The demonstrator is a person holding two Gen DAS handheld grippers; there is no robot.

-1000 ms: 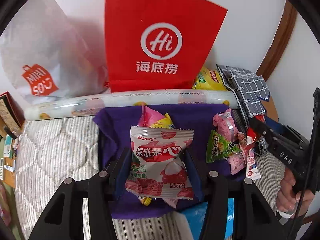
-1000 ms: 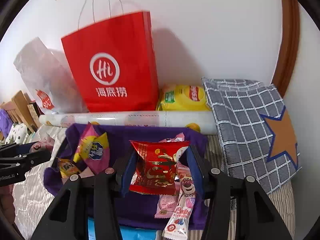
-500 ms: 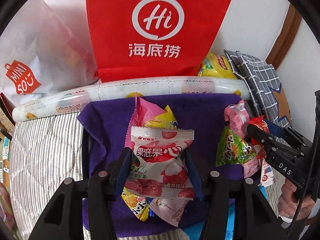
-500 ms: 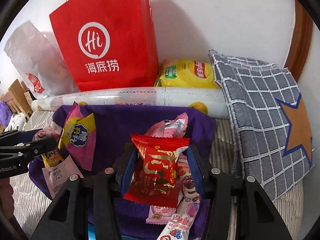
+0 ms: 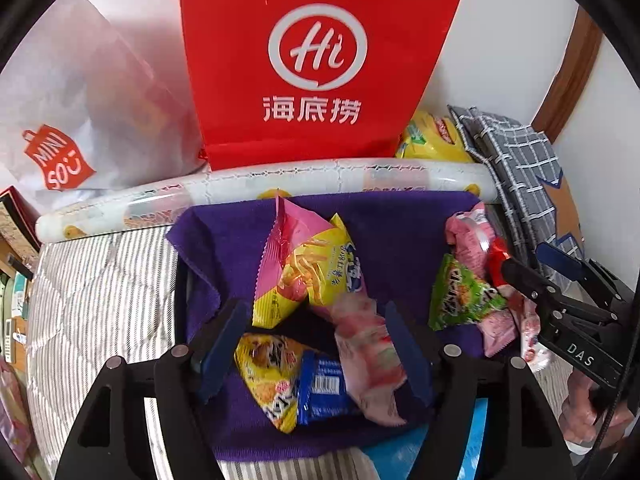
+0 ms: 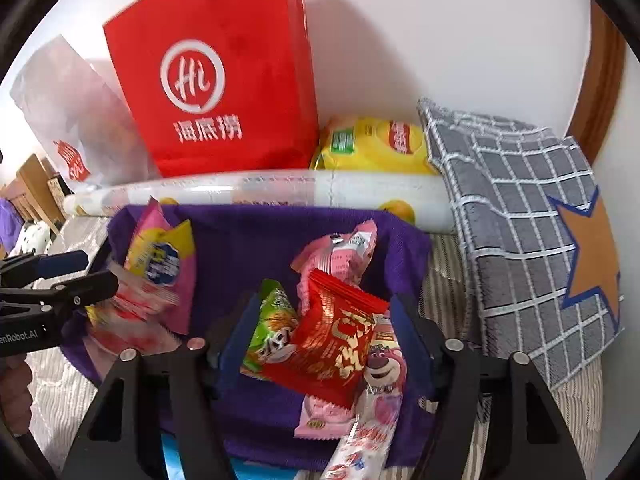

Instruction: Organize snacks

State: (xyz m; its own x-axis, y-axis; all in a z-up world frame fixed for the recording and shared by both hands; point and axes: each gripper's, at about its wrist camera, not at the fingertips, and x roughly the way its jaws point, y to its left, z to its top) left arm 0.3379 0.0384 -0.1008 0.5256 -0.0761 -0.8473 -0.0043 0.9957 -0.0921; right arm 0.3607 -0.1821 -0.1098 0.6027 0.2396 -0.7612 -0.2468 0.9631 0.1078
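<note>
A purple cloth (image 5: 400,232) (image 6: 248,240) holds a pile of snack packets. My left gripper (image 5: 314,344) hovers over it with its jaws opening. A white and pink lychee packet (image 5: 368,348) falls blurred between the fingers, free of both pads. Under it lie a pink and yellow fries packet (image 5: 308,272) and a yellow packet (image 5: 268,376). My right gripper (image 6: 320,332) is also opening. A red packet (image 6: 336,340) lies tilted between its fingers on a green packet (image 6: 272,320) and pink ones, no longer squeezed.
A red paper bag (image 5: 316,68), a white bag (image 5: 80,112), a long wrapped roll (image 6: 280,196) and a yellow chips bag (image 6: 372,144) stand behind the cloth. A grey checked cushion (image 6: 520,220) lies to the right. Striped bedding (image 5: 100,300) spreads to the left.
Both grippers' jaws have spread apart. The lychee packet has dropped out of the left grip toward the pile. The red packet has slipped from the right grip and tilted onto the pile.
</note>
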